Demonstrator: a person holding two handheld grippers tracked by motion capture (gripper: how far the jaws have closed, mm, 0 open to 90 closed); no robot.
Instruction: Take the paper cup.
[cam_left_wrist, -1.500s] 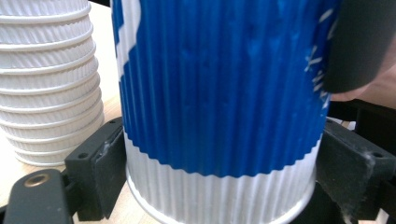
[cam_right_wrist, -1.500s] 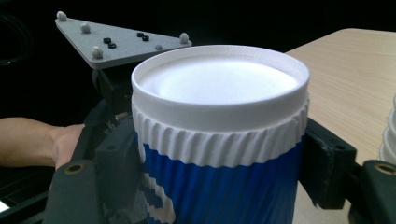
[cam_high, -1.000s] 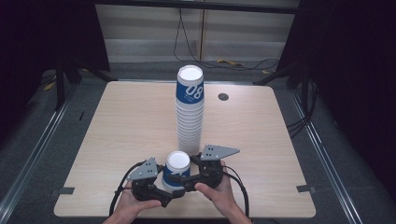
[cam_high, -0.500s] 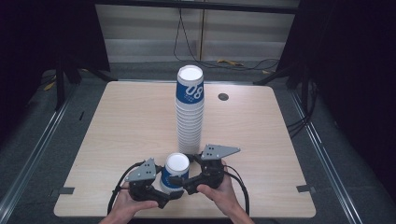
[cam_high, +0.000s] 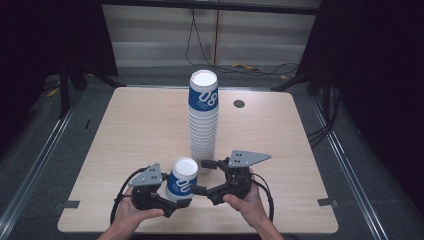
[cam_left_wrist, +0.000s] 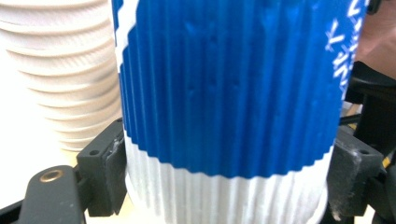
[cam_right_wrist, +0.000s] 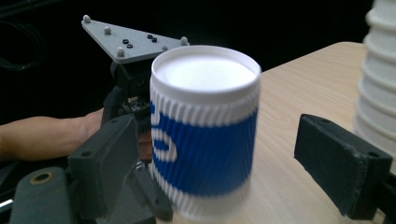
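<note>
Near the front edge of the table (cam_high: 125, 130), a single blue-and-white paper cup (cam_high: 181, 183) is held upright and slightly tilted, just in front of the tall stack of cups (cam_high: 203, 120) that stands at the middle of the tabletop. It is clamped low on its ribbed wall by the left gripper (cam_high: 165, 200), whose two black pads are pressed against either side of the white base in the left gripper view; the grip is probably set that low so that the rim and the printed band are left free. The right gripper (cam_high: 204, 176) is held just beside the cup on the person's right; its jaws have just been opening and now stand wide, with nothing pressed between them, though the cup is seen in the gap from the right gripper view, clear of both pads. This arrangement suggests that the cup has been handed over to the left side alone. Both grippers are kept close to the foot of the stack, from which the cup was most likely drawn.
</note>
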